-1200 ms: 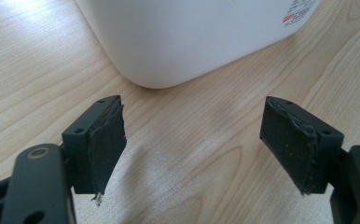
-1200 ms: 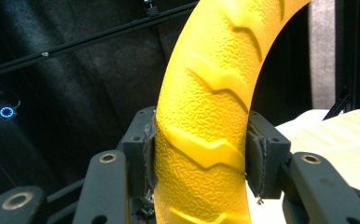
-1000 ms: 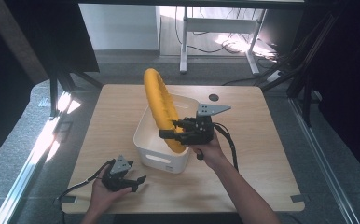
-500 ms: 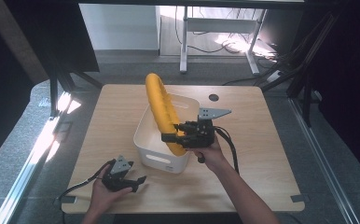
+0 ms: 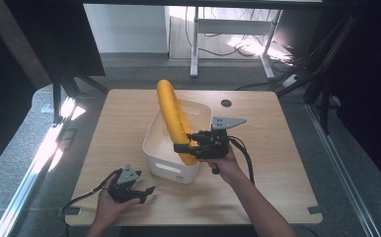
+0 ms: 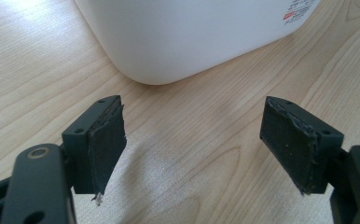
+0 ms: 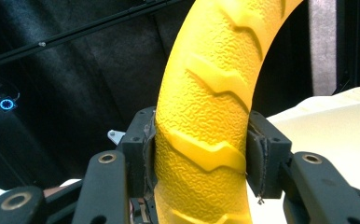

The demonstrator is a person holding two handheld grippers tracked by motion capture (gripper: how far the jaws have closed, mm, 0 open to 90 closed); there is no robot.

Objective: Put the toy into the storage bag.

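Over the white plastic bin (image 5: 155,143) near the middle of the wooden table (image 5: 277,163), the right gripper (image 5: 184,146) clamps a long, curved yellow toy banana (image 5: 171,111) near its lower end. Seen from the right gripper view, both black pads press flat against the textured yellow skin (image 7: 206,140), one on each side, with the jaws only as far apart as the banana is thick. The banana stands nearly upright and leans away from the person, its lower tip down inside the bin and its upper end rising well above the rim. At the table's near left edge, the left gripper (image 5: 146,190) rests low in the person's hand, just beside the bin's near corner. Its jaws stand wide apart with nothing between them but bare tabletop (image 6: 192,154); the bin's white wall (image 6: 187,37) sits just ahead of them
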